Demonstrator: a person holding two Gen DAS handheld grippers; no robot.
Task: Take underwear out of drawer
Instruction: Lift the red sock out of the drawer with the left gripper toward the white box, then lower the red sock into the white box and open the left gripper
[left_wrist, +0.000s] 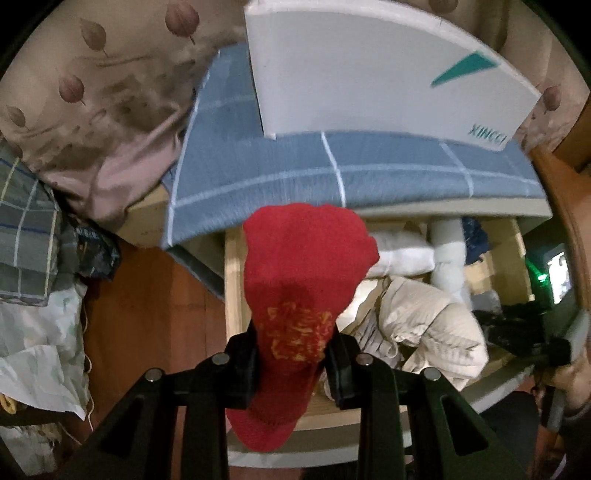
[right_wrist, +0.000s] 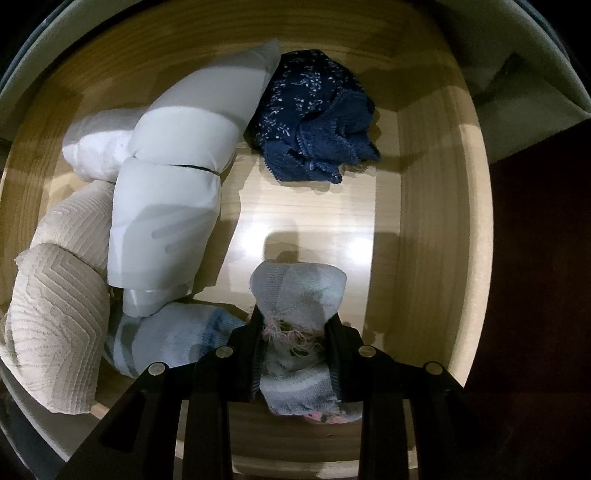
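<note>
My left gripper (left_wrist: 291, 350) is shut on a red garment (left_wrist: 303, 266) with a yellow print, held up above the open wooden drawer (left_wrist: 232, 295). In the right wrist view my right gripper (right_wrist: 295, 332) points straight down into the drawer (right_wrist: 424, 240) and is shut on a pale grey-blue rolled garment (right_wrist: 299, 295) with frayed pink threads. Dark blue patterned underwear (right_wrist: 314, 122) lies crumpled at the drawer's far side. White rolled bundles (right_wrist: 166, 184) and cream textured rolls (right_wrist: 55, 314) fill the left side. A light blue piece (right_wrist: 177, 339) lies by the left finger.
A bed with a blue checked sheet (left_wrist: 332, 173) overhangs the drawer, with a white box (left_wrist: 369, 74) on it. A leaf-print quilt (left_wrist: 92, 92) and piled cloth (left_wrist: 37, 258) lie to the left. A cream padded garment (left_wrist: 432, 325) sits in the drawer. A person's hand (left_wrist: 569, 369) shows at right.
</note>
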